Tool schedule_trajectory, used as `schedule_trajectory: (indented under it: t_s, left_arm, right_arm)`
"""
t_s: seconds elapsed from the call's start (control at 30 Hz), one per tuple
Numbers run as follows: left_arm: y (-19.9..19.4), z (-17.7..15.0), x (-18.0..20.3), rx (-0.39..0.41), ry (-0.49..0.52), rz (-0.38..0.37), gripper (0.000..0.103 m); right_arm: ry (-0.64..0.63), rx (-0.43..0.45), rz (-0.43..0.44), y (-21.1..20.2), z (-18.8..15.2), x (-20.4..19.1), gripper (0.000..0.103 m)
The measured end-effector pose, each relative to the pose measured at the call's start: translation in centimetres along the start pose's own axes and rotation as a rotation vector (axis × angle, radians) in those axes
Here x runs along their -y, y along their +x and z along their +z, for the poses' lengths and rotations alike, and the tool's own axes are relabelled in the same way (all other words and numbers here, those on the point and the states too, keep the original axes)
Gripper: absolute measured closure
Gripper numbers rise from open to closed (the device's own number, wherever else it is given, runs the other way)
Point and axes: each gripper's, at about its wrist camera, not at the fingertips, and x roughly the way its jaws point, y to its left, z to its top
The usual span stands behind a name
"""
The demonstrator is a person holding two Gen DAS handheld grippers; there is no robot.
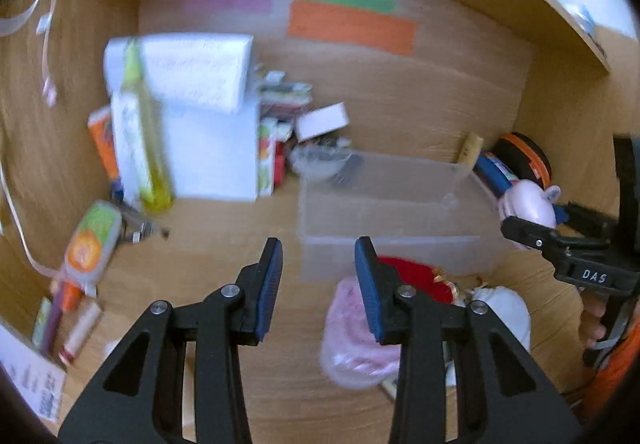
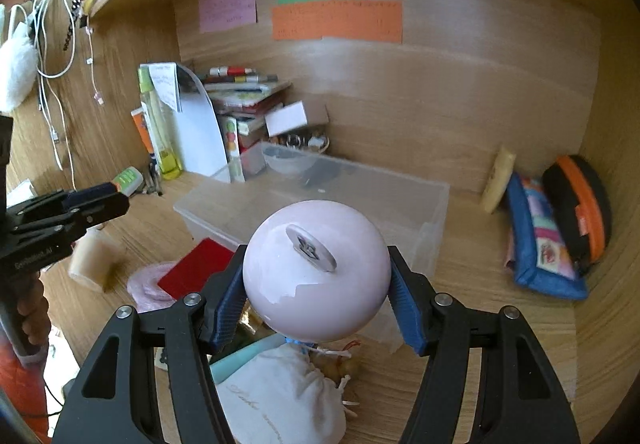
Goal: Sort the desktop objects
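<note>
Pinching a pale pink ball (image 2: 316,270) between its blue pads, the right hand-held gripper (image 2: 316,296) is holding it just short of the clear plastic bin (image 2: 416,203), which is lying straight ahead and slightly below; the left hand-held gripper (image 1: 318,284) is hovering spread and empty over the worktop (image 1: 224,244), its bin also ahead

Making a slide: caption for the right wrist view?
Right gripper holding pink ball above clear bin.
</note>
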Motion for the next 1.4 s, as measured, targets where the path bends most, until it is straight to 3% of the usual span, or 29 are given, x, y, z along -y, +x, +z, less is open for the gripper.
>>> schedule_trajectory:
  t_s: [0.07, 0.2, 0.3, 0.43, 0.6, 0.7, 0.77, 0.9, 1.07, 1.23, 1.4]
  left_arm:
    - [-1.0, -0.2, -2.3, -0.007, -0.053, 0.018, 0.065]
    - [-4.0, -0.7, -7.1, 0.008, -0.122, 0.115, 0.041]
    - [-5.6, -2.1, -9.0, -0.003, -0.118, 0.210, 0.033]
    - [-5.8, -4.5, -10.4, -0.036, -0.106, 0.296, 0.032]
    - [-3.8, -8.4, -12.8, -0.046, -0.045, 0.249, 0.027]
    - [-1.3, -9.4, -15.3, -0.134, -0.154, 0.212, 0.028]
    - [-1.8, -9.4, -15.3, -0.104, -0.170, 0.201, 0.028]
    - [-3.2, -8.6, -13.7, -0.062, -0.137, 0.146, 0.028]
    - [-3.1, -7.0, -10.6, -0.072, -0.060, 0.090, 0.027]
    - [-1.5, -5.4, -6.5, -0.076, 0.007, 0.008, 0.027]
    - [-0.2, -3.8, -2.4, -0.080, 0.070, -0.089, 0.020]
  right_arm:
    - [0.012, -0.012, 0.009, 0.7, -0.2, 0.2, 0.042]
    - [0.045, -0.020, 0.022, 1.4, 0.0, 1.0, 0.042]
    - [0.064, -0.016, 0.026, 1.7, 0.3, 1.1, 0.042]
    - [0.075, -0.015, 0.044, 2.2, 0.4, 0.8, 0.042]
    - [0.055, -0.032, 0.063, 2.7, 0.1, -0.5, 0.042]
    - [0.026, -0.050, 0.057, 3.0, 0.1, -1.4, 0.042]
    - [0.011, -0.050, 0.053, 2.9, 0.0, -1.8, 0.042]
    - [0.001, -0.042, 0.037, 2.7, 0.1, -2.3, 0.042]
    - [0.009, -0.051, 0.025, 3.2, 0.2, -2.3, 0.042]
    - [0.024, -0.053, 0.025, 3.1, 0.2, -1.7, 0.042]
    - [0.023, -0.039, 0.018, 2.4, 0.2, -1.0, 0.042]
